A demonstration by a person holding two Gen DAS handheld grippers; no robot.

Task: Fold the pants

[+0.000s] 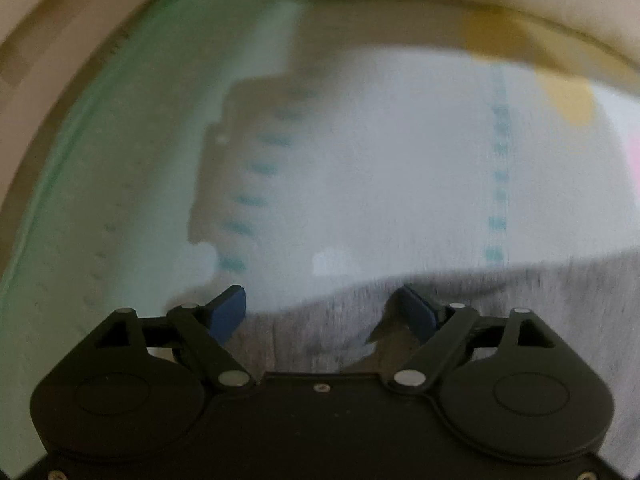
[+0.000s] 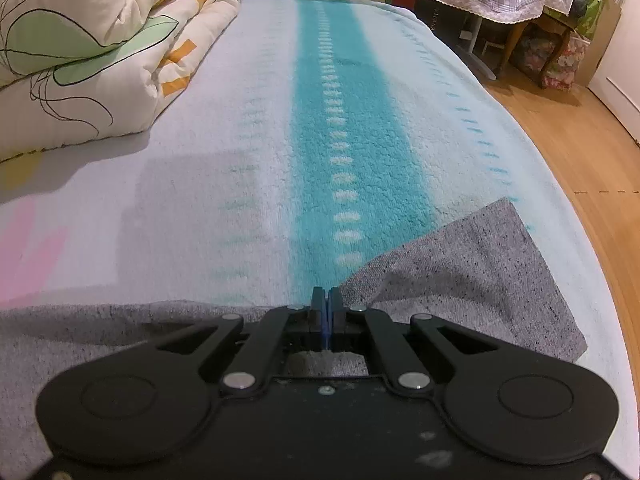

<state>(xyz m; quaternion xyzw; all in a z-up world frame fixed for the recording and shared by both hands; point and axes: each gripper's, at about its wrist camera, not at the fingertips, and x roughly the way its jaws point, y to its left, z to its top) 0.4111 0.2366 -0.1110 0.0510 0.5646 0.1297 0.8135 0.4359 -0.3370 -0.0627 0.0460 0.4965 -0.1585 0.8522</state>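
Right now my left hand-held gripper hangs open over the grey pants edge on the bed. My right hand-held gripper is pinched shut, whether on fabric I cannot tell. Ahead lies bare blanket, with a duvet left and the bed edge right.

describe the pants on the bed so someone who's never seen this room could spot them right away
Find the bed's white blanket with its teal stripe. The pants lie at its near end, beside the wooden floor. They are the only plain heathered grey fabric there.
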